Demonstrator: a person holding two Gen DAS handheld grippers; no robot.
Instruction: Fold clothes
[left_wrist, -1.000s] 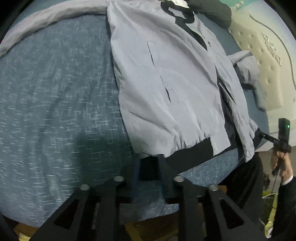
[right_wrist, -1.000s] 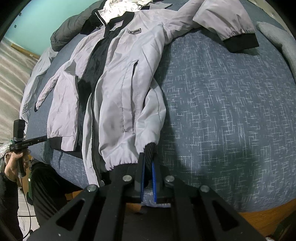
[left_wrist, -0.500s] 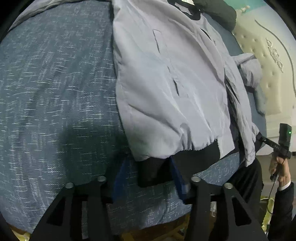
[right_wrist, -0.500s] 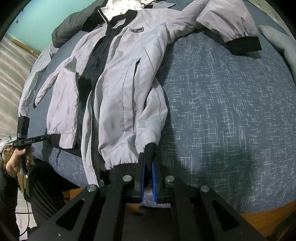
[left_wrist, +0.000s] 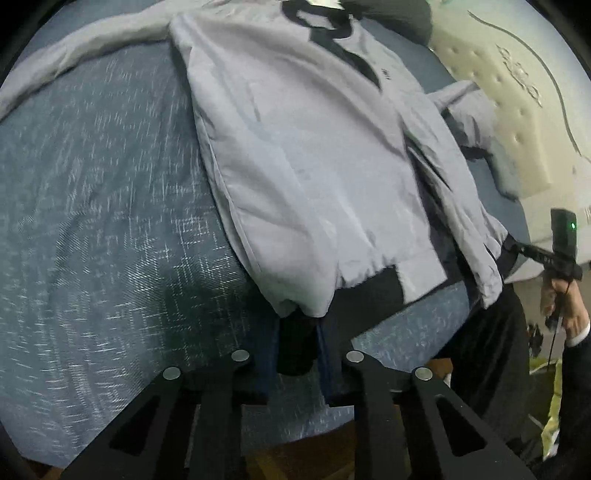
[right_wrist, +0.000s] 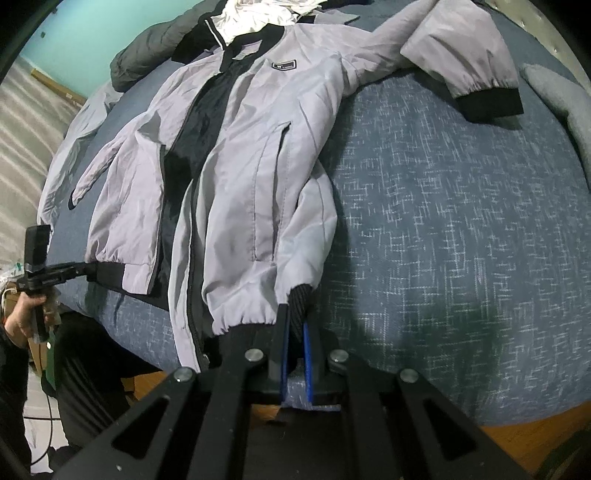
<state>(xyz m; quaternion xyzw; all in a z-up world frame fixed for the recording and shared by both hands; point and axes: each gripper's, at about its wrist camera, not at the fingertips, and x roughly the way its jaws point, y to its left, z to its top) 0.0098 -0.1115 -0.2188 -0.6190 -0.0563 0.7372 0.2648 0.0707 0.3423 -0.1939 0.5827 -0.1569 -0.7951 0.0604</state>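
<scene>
The grey jacket (right_wrist: 258, 177) is lying open on the bed (right_wrist: 461, 221), collar toward 12 o'clock, hem toward 6. It looks light, limp and slippery, so the ribbed black hem band is probably the surest hold. The right gripper (right_wrist: 295, 332) is clamping that band, tilting steeply down. The left gripper (left_wrist: 297, 345) is closing its fingers on the opposite hem corner.

The left gripper (left_wrist: 297, 345) points steeply down, its jaws closing with the black ribbed hem corner between its blue pads. The right gripper (right_wrist: 295, 328) also points steeply down, jaws nearly together, clamped on black ribbed hem. A hand (right_wrist: 27, 314) grips the left gripper's handle.
</scene>
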